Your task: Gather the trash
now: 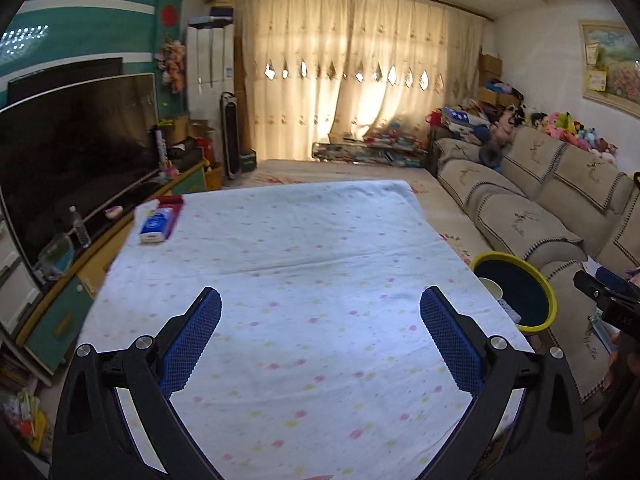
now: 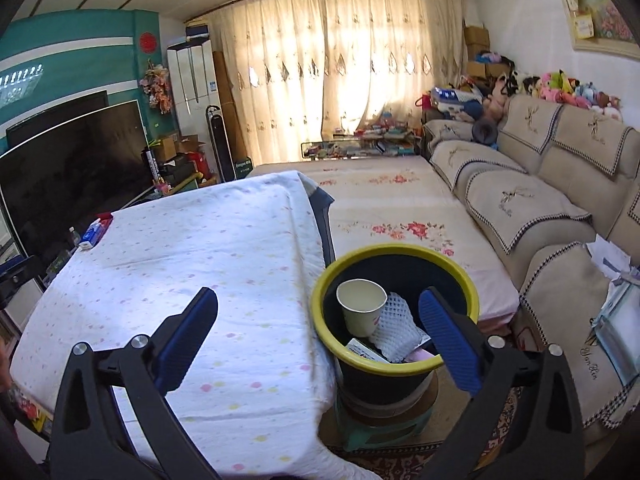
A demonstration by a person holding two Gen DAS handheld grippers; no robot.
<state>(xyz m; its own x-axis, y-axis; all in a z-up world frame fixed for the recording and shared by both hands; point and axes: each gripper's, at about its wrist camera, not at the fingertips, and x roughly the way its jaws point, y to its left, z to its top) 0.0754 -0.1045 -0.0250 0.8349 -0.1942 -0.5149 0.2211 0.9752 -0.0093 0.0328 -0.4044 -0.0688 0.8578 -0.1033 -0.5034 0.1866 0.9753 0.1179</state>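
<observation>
A black trash bin with a yellow rim (image 2: 394, 366) stands at the table's right edge on a green stool. Inside lie a paper cup (image 2: 362, 306), a white foam net (image 2: 394, 330) and some wrappers. It also shows in the left wrist view (image 1: 550, 294). My right gripper (image 2: 318, 312) is open and empty, its right finger over the bin's rim. My left gripper (image 1: 320, 310) is open and empty above the near part of the dotted white tablecloth (image 1: 300, 264). A blue tissue pack on a red box (image 1: 158, 222) lies at the table's far left corner.
A beige sofa (image 2: 532, 208) runs along the right. A large TV (image 1: 76, 148) on a low cabinet stands at the left, with a water bottle (image 1: 80, 228). A flowered carpet (image 2: 384, 204) lies beyond the table. The right gripper's body (image 1: 608, 300) shows at the right edge.
</observation>
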